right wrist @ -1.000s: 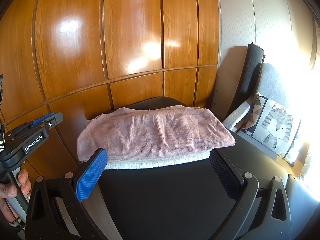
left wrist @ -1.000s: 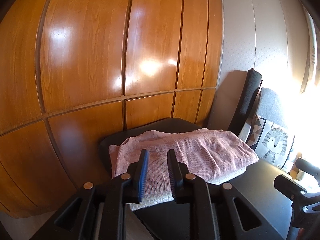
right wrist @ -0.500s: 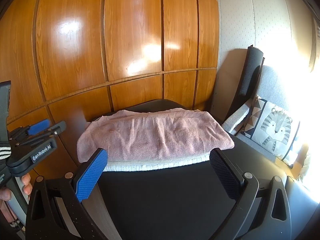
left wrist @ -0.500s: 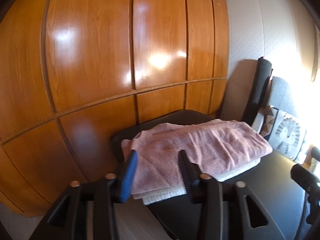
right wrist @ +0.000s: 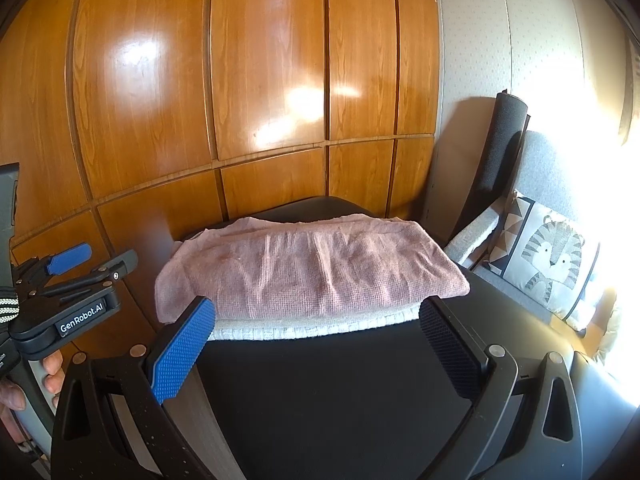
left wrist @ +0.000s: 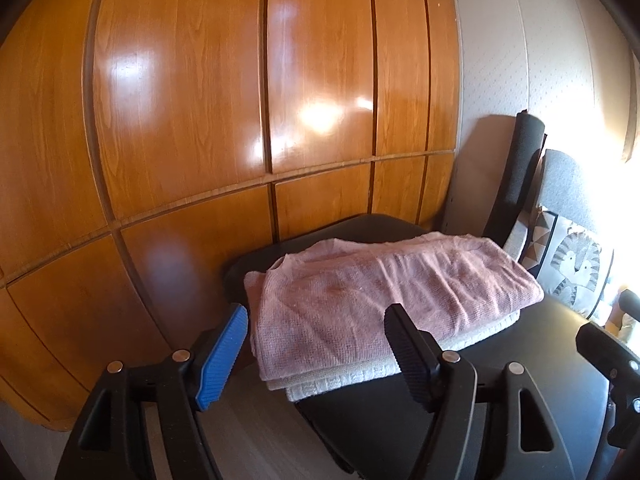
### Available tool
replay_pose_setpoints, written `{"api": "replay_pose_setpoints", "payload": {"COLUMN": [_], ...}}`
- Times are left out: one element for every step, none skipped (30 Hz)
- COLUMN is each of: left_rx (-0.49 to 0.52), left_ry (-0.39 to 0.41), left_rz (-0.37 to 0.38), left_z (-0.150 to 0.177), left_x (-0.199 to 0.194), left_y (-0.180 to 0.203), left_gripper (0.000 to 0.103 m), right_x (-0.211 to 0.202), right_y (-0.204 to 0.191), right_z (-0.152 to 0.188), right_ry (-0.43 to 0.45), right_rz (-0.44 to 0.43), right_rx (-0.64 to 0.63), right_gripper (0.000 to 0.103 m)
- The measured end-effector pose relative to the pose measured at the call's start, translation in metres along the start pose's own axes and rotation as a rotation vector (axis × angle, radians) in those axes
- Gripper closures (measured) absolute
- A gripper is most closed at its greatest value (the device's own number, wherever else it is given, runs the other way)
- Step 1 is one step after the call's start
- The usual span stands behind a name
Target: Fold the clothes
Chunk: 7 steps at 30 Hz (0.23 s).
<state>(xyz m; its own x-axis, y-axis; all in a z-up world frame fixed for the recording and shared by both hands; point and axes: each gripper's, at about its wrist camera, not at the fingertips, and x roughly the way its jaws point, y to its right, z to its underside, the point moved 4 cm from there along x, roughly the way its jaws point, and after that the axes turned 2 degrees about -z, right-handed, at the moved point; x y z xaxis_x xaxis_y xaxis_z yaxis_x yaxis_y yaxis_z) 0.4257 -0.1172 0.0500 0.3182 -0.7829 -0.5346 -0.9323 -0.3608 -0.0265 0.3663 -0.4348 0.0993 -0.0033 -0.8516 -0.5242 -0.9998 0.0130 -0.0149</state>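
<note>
A folded pink knit cloth (left wrist: 380,292) (right wrist: 308,272) lies on a folded white cloth (left wrist: 360,376) (right wrist: 312,326) at the back of a black surface (right wrist: 340,400). My left gripper (left wrist: 316,354) hovers in front of the stack's near left corner. Its jaws are opening, and the pads do not press on the fabric. It also shows at the left edge of the right wrist view as the left gripper (right wrist: 72,276). My right gripper (right wrist: 316,344) stands wide open in front of the stack's near edge, with nothing between its pads.
Glossy wooden wardrobe panels (left wrist: 200,120) rise right behind the stack. At the right are a rolled black mat (right wrist: 500,152), a grey seat (right wrist: 548,168) and a tiger cushion (right wrist: 548,256). A person's hand (right wrist: 52,368) grips the left handle.
The left gripper's jaws have spread from nearly shut to wide apart, and its view has turned slightly. The right gripper and the stack have not moved.
</note>
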Motion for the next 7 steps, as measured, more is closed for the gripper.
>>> {"api": "replay_pose_setpoints", "payload": {"left_rx": [0.000,-0.001,-0.003,-0.006,-0.006,-0.005,-0.003], "left_ry": [-0.005,-0.009,-0.012,-0.012,-0.008,-0.003,0.003], "left_rz": [0.007,0.009,0.010,0.018,0.024,0.029,0.038], "left_z": [0.0009,0.0018,0.0027,0.0035,0.0036,0.0035,0.0035], "left_x": [0.0008,0.0015,0.0021,0.0019,0.0012,0.0004,-0.0007], "left_y": [0.0000,-0.0005,-0.0011,-0.0014,-0.0014,-0.0014,-0.0011], "left_gripper": [0.030,0.030,0.030,0.030,0.030,0.030,0.030], "right_x": [0.0003,0.0006,0.0009,0.0007,0.0003,-0.0001,-0.0005], "right_y": [-0.0002,-0.0004,-0.0006,-0.0002,-0.0001,-0.0003,-0.0004], "right_z": [0.0000,0.0000,-0.0001,-0.0007,-0.0014,-0.0021,-0.0027], "right_ry": [-0.001,-0.001,-0.001,-0.001,0.001,0.003,0.005], "right_rz": [0.001,0.002,0.003,0.004,0.005,0.005,0.005], "right_rx": [-0.001,-0.002,-0.003,-0.004,-0.005,-0.005,-0.006], "right_gripper": [0.000,0.000,0.000,0.000,0.000,0.000,0.000]}}
